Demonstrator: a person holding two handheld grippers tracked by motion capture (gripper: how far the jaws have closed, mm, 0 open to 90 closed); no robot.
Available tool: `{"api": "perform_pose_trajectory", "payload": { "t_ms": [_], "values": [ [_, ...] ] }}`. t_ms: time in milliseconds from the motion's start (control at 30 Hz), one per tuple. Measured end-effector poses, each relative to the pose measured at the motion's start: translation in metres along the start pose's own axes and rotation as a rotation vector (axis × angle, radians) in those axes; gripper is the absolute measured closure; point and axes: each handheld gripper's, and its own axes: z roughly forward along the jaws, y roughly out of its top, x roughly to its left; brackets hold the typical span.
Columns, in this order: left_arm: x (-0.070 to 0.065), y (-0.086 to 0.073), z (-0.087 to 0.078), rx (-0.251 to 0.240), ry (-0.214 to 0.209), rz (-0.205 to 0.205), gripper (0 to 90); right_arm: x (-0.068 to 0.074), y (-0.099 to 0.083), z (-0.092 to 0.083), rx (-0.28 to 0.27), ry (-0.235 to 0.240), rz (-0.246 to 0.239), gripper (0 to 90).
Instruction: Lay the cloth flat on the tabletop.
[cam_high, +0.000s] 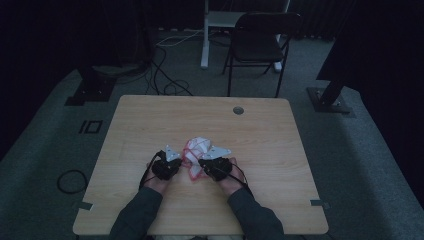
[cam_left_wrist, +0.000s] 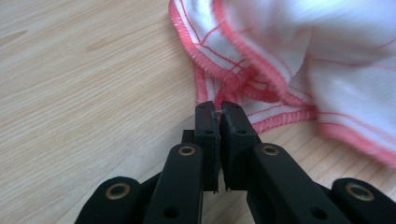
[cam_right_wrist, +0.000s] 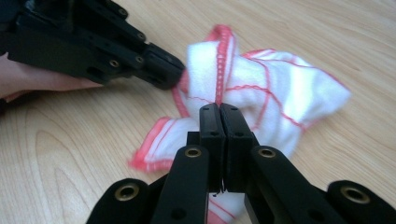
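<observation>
A crumpled white cloth (cam_high: 200, 146) with red stripes and a red hem lies near the middle of the wooden table (cam_high: 145, 125). My left gripper (cam_high: 184, 160) meets the cloth's left side. In the left gripper view its jaws (cam_left_wrist: 217, 108) are closed, with the red hem of the cloth (cam_left_wrist: 289, 46) bunched at their tips. My right gripper (cam_high: 200, 163) comes in from the right. Its jaws (cam_right_wrist: 218, 110) are pressed together on a raised fold of the cloth (cam_right_wrist: 280, 93), and the red hem rises straight out of their tips. The left gripper (cam_right_wrist: 169, 74) touches the same cloth there.
A round cable hole (cam_high: 238, 110) sits near the table's far edge. Beyond the table stand a dark folding chair (cam_high: 260, 42) and a white desk leg (cam_high: 205, 45), with cables (cam_high: 165, 80) on the grey floor. A cable loop (cam_high: 70, 181) lies at the left.
</observation>
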Motion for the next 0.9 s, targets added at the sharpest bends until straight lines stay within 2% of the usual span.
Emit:
{"api": "perform_pose_trajectory", "payload": {
  "t_ms": [233, 500, 900],
  "values": [
    [0.003, -0.003, -0.003, 0.006, 0.010, -0.004, 86.8, -0.009, -0.002, -0.013, -0.013, -0.022, 0.008, 89.5],
    [0.010, -0.010, -0.009, 0.005, 0.020, -0.015, 86.8, -0.028, -0.011, -0.031, -0.015, -0.069, 0.031, 89.5],
    [0.017, -0.015, -0.014, 0.010, 0.032, -0.032, 86.8, -0.049, -0.023, -0.045, -0.015, -0.110, 0.073, 89.5]
  ]
}}
